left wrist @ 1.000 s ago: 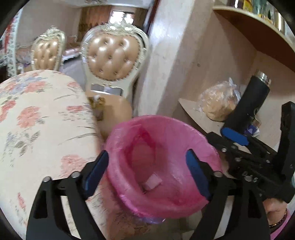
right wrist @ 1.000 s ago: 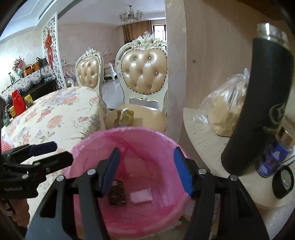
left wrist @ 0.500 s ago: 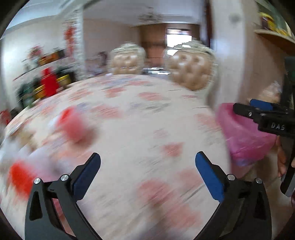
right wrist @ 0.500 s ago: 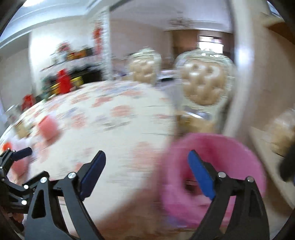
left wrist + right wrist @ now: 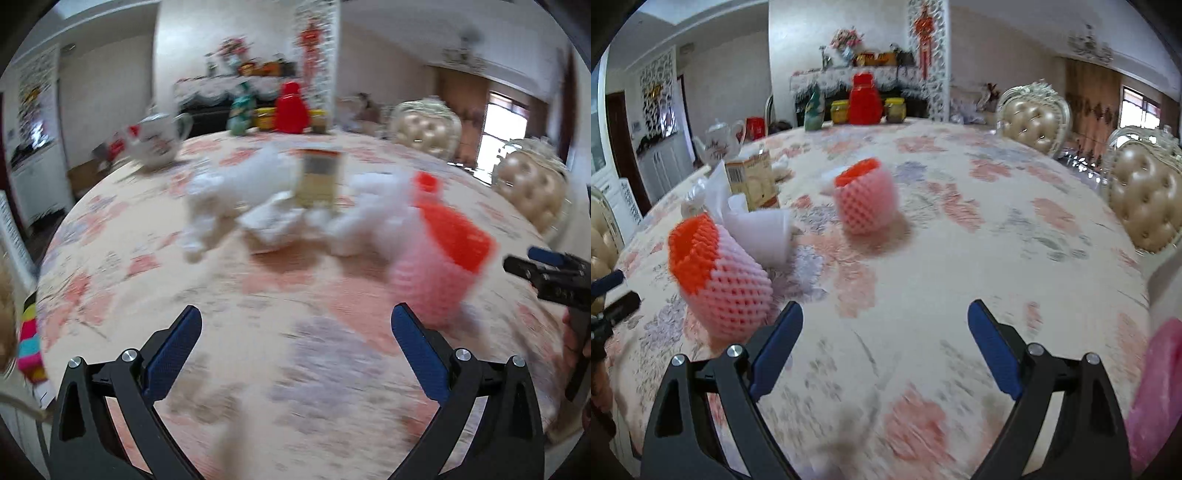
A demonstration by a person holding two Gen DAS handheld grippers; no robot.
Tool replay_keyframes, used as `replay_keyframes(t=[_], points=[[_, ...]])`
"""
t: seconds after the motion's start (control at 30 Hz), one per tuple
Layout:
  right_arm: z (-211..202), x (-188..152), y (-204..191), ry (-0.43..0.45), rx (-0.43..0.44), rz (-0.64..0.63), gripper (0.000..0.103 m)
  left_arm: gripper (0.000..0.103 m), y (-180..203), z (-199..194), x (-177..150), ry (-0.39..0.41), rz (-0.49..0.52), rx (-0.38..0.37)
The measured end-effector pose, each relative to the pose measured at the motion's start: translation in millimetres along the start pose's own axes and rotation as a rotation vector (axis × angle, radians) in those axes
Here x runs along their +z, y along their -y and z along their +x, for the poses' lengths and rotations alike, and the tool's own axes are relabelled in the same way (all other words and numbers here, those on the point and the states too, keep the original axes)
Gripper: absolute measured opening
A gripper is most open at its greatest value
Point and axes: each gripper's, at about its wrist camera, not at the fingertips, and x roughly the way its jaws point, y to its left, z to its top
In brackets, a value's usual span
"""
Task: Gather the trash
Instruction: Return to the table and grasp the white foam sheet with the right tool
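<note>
Trash lies on the floral tablecloth (image 5: 923, 229). Two pink-and-orange foam fruit nets show in the right wrist view, one near left (image 5: 720, 273), one further back (image 5: 866, 201). Beside them are crumpled white tissue (image 5: 757, 229) and a small carton (image 5: 751, 181). The left wrist view, blurred, shows a foam net (image 5: 439, 254), white tissue (image 5: 251, 192) and the carton (image 5: 319, 177). My left gripper (image 5: 295, 354) is open and empty above the table. My right gripper (image 5: 884, 350) is open and empty; it also shows at the left view's right edge (image 5: 554, 273). The pink-lined bin (image 5: 1160, 398) is at the right edge.
A white teapot (image 5: 718, 142), a red container (image 5: 864, 99), jars and a green bottle (image 5: 814, 110) stand at the table's far side. Padded chairs (image 5: 1145, 199) stand on the right. A sideboard (image 5: 857, 75) is against the back wall.
Both grippers swung left from over the pink bin to face the table. The bin has slid to the right edge, and the foam nets, tissue and carton have come into view.
</note>
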Motion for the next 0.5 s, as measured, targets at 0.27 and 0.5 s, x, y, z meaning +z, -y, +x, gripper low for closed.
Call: replay_keyframes(t=[0.27,0.5], points=[[64.5,31.5,-37.5,-0.154,0.065,-0.101,0.084,0.096,-28.7,29.8,25.0,-0.037,-0.061,0.058],[78.9,48.5,-84.9,-0.152,0.186,-0.193,0.083,0.096,-24.9,33.9,22.3,-0.046,-0.052,0.047]])
